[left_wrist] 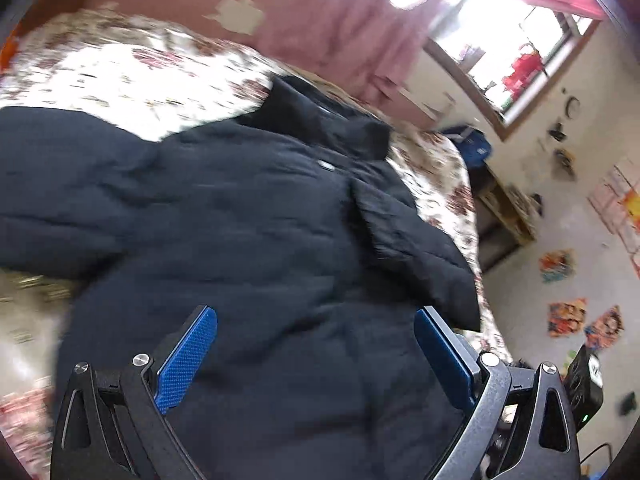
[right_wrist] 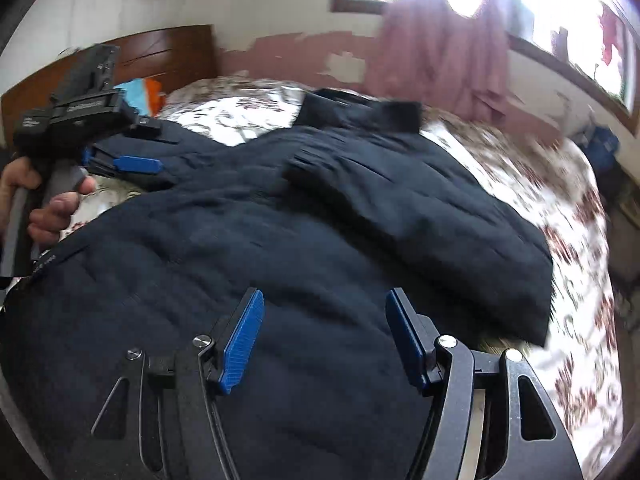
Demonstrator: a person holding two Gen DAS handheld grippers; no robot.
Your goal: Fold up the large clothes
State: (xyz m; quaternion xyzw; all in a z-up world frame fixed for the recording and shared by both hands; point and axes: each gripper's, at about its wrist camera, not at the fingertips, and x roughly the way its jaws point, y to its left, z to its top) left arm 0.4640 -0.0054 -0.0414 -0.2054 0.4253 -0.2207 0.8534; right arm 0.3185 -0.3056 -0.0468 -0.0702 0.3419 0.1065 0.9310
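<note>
- Right gripper (right_wrist: 324, 340) & left gripper (left_wrist: 316, 356): both spread wide, nothing held, just above the coat.
- Coat (right_wrist: 280, 220) lies on the bed (right_wrist: 580, 280), collar (right_wrist: 360, 114) at far end, long axis running away.
- Right looks nearer the hem.

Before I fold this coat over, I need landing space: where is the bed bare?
Bare floral bedspread lies between the coat's collar and the wooden headboard, and along the bed's right edge beside the folded sleeve. The coat crowds the middle.
</note>
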